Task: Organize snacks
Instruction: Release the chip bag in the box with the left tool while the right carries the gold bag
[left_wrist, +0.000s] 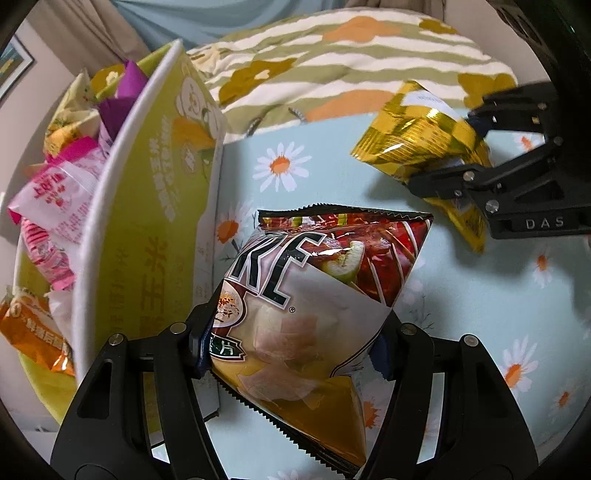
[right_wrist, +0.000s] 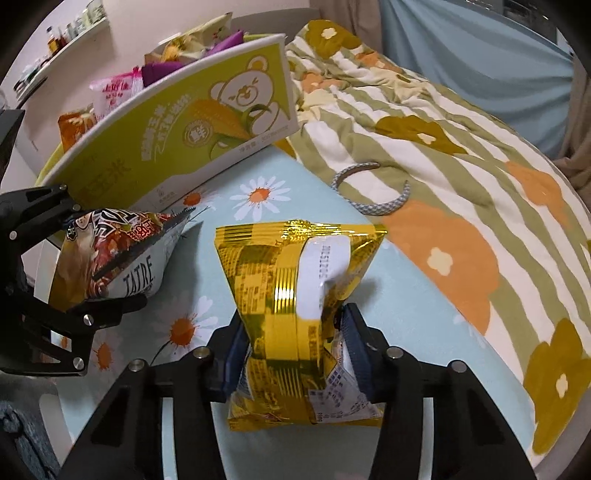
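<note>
between right gripper (right_wrist: 291, 354) pads, gold packet (right_wrist: 295, 295)

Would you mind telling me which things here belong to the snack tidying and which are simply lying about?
Part of the job:
- chip bag, pinched by the left gripper
- gold snack packet, pinched by the right gripper
- green box, already holding snacks

Just lying about:
- headband
- flowered quilt
- daisy-print cover

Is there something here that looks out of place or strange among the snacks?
Yes: a hair band lies on the striped blanket, the only thing here that is not a snack. Also, the gold snack bag is squeezed narrow where the right gripper clamps it. Nothing looks spilled or torn.
</note>
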